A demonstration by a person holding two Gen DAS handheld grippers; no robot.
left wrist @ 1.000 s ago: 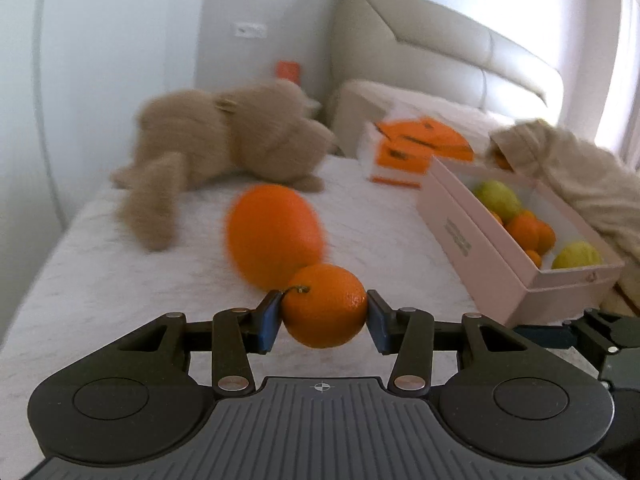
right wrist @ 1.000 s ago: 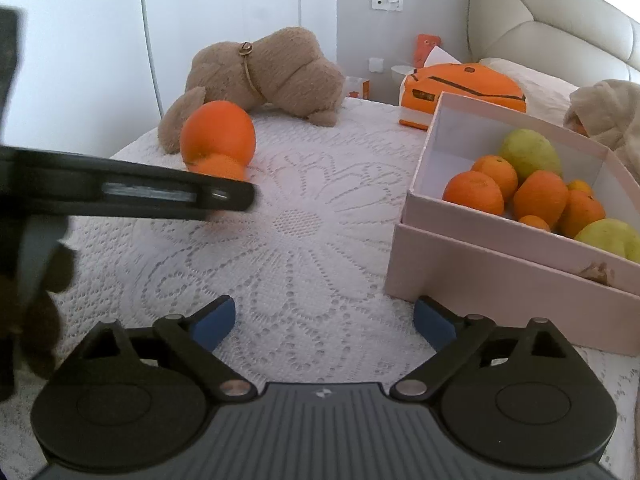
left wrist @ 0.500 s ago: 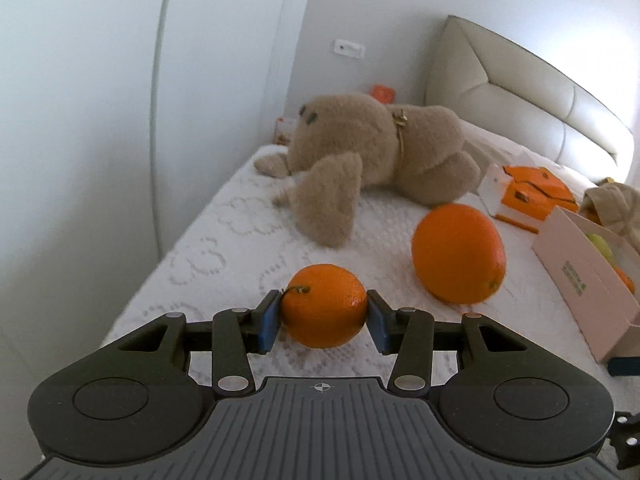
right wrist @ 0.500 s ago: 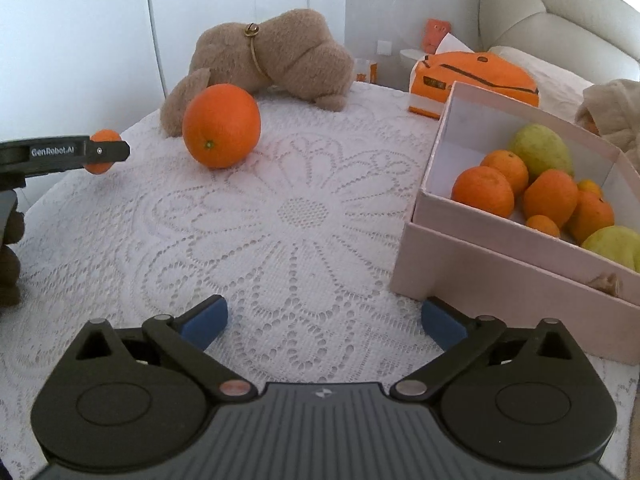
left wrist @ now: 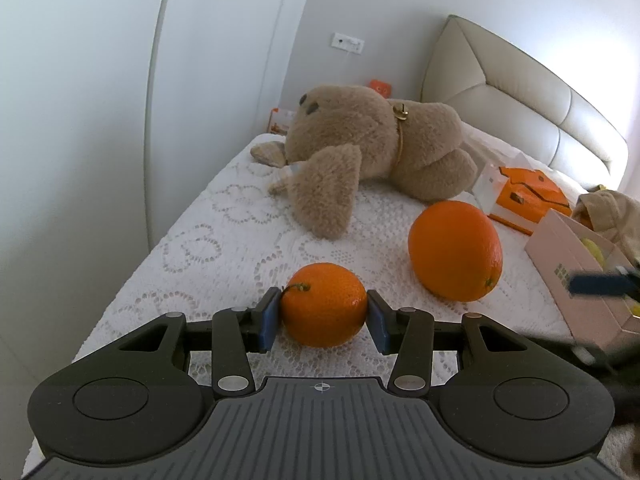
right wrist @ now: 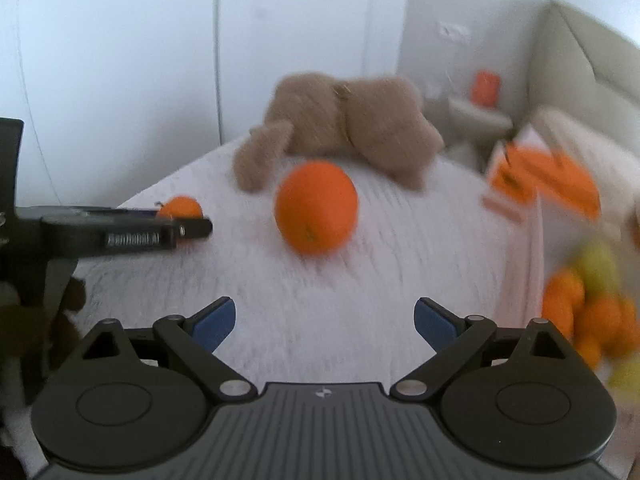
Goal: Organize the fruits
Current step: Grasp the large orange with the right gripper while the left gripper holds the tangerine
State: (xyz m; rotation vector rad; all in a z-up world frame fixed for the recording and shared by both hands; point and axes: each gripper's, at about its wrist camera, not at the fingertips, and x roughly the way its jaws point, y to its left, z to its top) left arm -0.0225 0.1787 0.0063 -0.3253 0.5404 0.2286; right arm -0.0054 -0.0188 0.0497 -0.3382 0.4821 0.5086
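Pressing on both sides of a small orange (left wrist: 324, 304), the blue pads (left wrist: 269, 319) of the left gripper (left wrist: 323, 318) are closed on it, low over the lace cover (left wrist: 208, 240). Just beyond, to the right, a big orange (left wrist: 455, 250) lies on the cover, near a plush bear (left wrist: 372, 148). The right gripper (right wrist: 324, 322) is spread wide, having just narrowed a little, with nothing between its jaws. At far right a pink box (left wrist: 568, 276) of fruit is seen.
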